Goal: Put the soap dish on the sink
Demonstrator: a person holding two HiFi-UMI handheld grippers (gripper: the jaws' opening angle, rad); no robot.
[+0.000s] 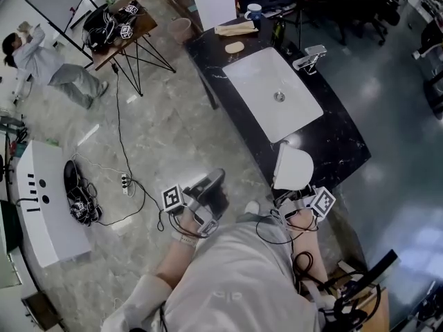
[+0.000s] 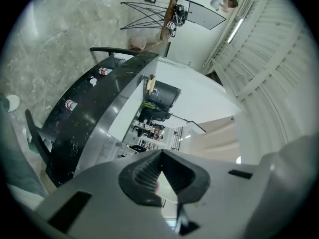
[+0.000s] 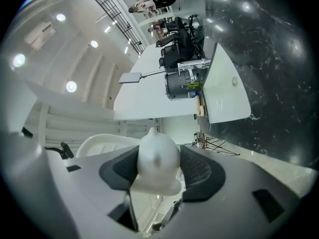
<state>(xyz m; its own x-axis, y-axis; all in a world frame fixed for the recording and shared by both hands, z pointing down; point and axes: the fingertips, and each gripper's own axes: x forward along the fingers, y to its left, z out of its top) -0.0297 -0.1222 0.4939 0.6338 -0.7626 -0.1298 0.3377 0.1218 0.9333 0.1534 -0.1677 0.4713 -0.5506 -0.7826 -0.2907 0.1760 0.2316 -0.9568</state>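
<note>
In the head view my right gripper (image 1: pixel 285 191) is shut on the near edge of a white soap dish (image 1: pixel 291 167), held over the near end of the black marble counter (image 1: pixel 339 140). The white rectangular sink (image 1: pixel 266 88) lies farther along that counter, with a chrome faucet (image 1: pixel 308 57) at its right side. The right gripper view shows a rounded white part of the soap dish (image 3: pixel 158 164) pinched between the dark pads of my right gripper (image 3: pixel 159 176). My left gripper (image 1: pixel 210 187) hovers over the floor left of the counter. Its jaws (image 2: pixel 159 171) are shut with nothing between them.
An oval soap bar (image 1: pixel 234 47), a wooden tray (image 1: pixel 235 28) and a mug (image 1: pixel 253 11) sit beyond the sink. On the floor are cables (image 1: pixel 121 178) and a white cabinet (image 1: pixel 41 199). A folding table (image 1: pixel 123 32) and a person (image 1: pixel 48 64) are at far left.
</note>
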